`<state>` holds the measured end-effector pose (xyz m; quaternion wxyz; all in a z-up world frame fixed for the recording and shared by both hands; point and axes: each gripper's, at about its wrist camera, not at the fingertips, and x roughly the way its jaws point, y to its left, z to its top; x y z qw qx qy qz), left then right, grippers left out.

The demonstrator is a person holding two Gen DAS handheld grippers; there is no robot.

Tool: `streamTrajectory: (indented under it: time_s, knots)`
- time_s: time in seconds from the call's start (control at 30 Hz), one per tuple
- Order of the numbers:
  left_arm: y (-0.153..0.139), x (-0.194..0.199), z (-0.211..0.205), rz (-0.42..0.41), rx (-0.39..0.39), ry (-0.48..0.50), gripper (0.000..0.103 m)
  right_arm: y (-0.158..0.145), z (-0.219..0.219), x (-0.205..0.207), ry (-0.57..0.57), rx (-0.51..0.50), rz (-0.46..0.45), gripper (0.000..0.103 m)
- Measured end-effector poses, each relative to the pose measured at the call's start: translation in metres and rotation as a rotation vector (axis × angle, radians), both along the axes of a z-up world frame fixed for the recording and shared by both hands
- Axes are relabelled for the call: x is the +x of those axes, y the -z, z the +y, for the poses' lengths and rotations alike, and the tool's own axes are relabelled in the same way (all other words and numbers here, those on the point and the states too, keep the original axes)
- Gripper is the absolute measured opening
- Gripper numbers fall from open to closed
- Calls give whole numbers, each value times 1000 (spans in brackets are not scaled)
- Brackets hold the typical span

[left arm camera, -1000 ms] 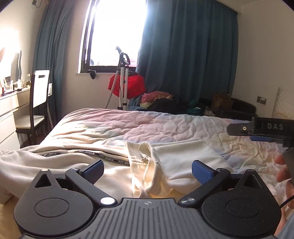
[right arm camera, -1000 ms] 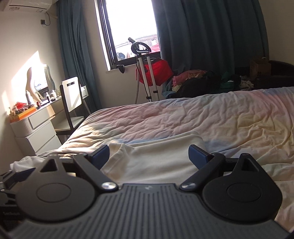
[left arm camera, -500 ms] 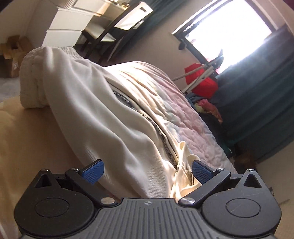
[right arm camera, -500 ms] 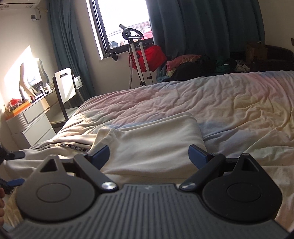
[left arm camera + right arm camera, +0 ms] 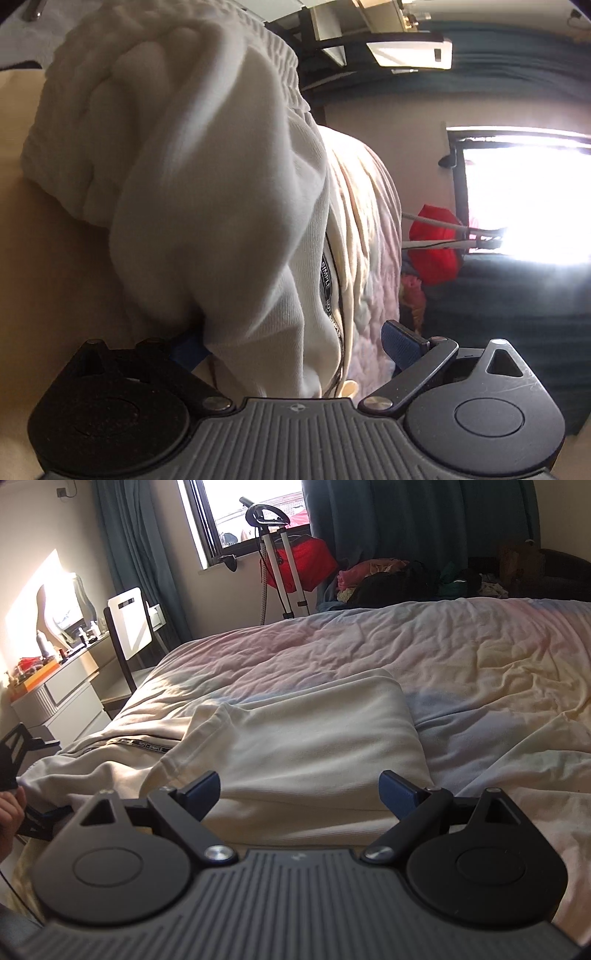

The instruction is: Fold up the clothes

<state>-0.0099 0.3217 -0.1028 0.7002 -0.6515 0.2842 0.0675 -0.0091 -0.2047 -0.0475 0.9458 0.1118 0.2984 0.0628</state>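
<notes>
Left claw (image 5: 291, 350) is spread wide with a bunched leg of the cream sweatpants (image 5: 207, 206) sitting between its fingers, not pinched yet, probably lining up to drag it over. Right claw (image 5: 299, 792) is spread too, hovering just above the folded half lying flat on the bed (image 5: 480, 657) right ahead.

A rumpled pastel bed (image 5: 461, 664) fills the room's middle. Behind it, a window (image 5: 251, 513) sits between teal curtains (image 5: 406, 520), with a garment steamer (image 5: 275, 554) and a red bag (image 5: 310, 563) below. A heap of clothes (image 5: 388, 578) lies along the far edge. At the left stand a white-backed chair (image 5: 129, 622) and a cluttered dresser (image 5: 55, 686).
</notes>
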Motion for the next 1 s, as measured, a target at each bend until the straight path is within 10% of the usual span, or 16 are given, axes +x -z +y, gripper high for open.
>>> streamTrajectory:
  time_s: [0.33,0.67,1.0]
  knots:
    - [-17,-48,14,51,116,12,97,9,11,5,-27,-24,36,94]
    - [-50,-115,22,106,300,-234,98,24,10,17,-14,-10,101,94]
    - [-2,-47,72,25,54,-135,99,28,27,38,15,-116,35,94]
